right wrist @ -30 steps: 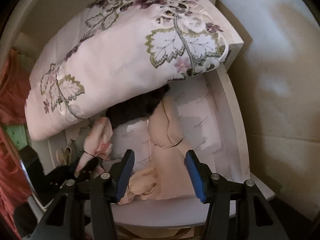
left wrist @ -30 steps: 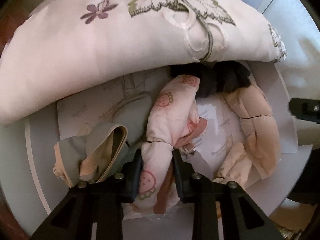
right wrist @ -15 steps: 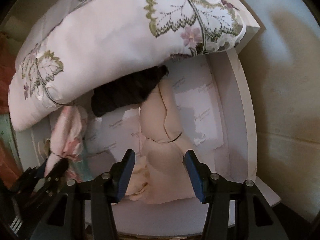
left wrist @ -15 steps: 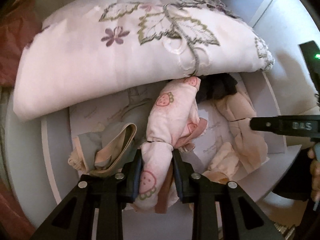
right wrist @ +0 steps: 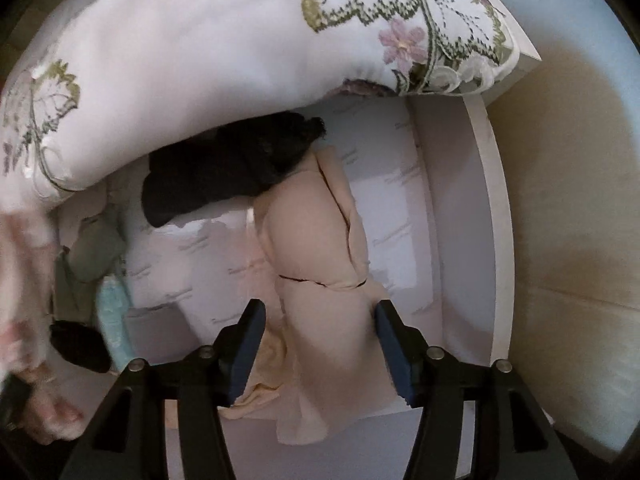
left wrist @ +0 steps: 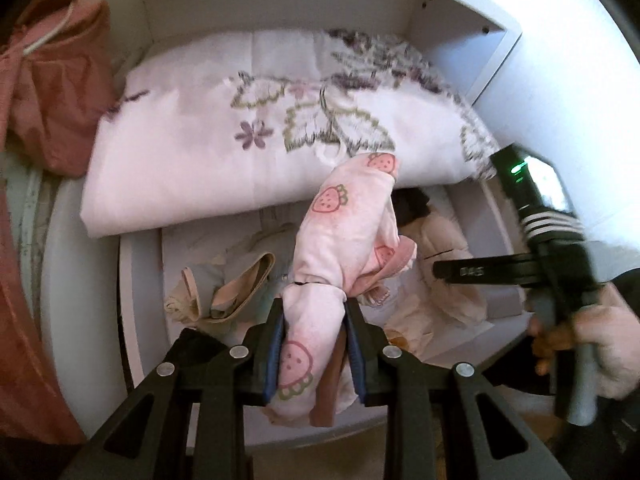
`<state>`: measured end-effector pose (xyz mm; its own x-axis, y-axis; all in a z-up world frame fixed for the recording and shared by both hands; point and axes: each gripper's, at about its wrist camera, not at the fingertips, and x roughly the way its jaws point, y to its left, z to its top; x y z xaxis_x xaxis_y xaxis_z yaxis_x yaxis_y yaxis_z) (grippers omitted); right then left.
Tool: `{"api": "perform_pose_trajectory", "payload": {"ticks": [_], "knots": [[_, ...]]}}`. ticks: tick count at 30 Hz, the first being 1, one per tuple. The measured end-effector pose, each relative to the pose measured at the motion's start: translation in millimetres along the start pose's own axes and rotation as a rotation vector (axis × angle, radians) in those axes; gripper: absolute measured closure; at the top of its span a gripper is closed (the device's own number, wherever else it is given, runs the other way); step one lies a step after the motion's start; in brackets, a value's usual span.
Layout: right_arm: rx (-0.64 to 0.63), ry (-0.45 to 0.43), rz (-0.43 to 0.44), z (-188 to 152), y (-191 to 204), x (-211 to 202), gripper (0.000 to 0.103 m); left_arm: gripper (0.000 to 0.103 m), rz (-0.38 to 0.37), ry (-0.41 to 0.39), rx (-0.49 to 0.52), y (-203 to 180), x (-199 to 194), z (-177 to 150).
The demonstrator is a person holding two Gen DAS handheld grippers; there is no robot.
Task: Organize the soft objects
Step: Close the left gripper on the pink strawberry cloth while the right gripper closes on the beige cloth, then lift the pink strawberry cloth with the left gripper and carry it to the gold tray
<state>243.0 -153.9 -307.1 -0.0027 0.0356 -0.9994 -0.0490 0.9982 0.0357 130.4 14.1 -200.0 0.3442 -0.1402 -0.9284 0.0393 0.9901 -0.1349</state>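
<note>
My left gripper (left wrist: 316, 344) is shut on a pink strawberry-print garment (left wrist: 344, 240), which hangs lifted above the white drawer (left wrist: 136, 320). My right gripper (right wrist: 320, 332) points straight down over a rolled beige garment (right wrist: 316, 248) lying in the drawer (right wrist: 496, 240). Its jaws are opening, and the beige roll sits between the blue pads (right wrist: 250, 344) without being squeezed. A black garment (right wrist: 224, 176) lies behind the beige one, partly under an embroidered pillow (right wrist: 200, 60). A grey-green garment (left wrist: 240, 284) stays at the drawer's left.
The large floral pillow (left wrist: 240, 152) covers the back of the drawer under a white shelf (left wrist: 460, 12). Red-pink cloth (left wrist: 52, 92) hangs at the left. A person's hand (left wrist: 600, 344) holds the right gripper's handle. Printed liner paper (right wrist: 192, 256) covers the drawer floor.
The left gripper has risen, carrying the strawberry garment up out of the drawer. The right gripper has sunk closer to the beige roll and its jaws stand a little wider.
</note>
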Motion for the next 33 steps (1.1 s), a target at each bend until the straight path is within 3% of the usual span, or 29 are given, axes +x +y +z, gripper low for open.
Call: {"api": "perform_pose_trajectory", "payload": {"ticks": [12,25,33], "knots": [[-0.072,0.000,-0.123,9,11,34,0.050,0.075,0.002,-0.149,-0.055,6,-70,-5],[-0.076,0.000,-0.144,13,16,38,0.064,0.075,0.018,-0.311,-0.116,14,-127,18],[-0.085,-0.006,-0.143,3,12,31,0.066,0.075,0.036,-0.403,-0.133,18,-163,38]]}}
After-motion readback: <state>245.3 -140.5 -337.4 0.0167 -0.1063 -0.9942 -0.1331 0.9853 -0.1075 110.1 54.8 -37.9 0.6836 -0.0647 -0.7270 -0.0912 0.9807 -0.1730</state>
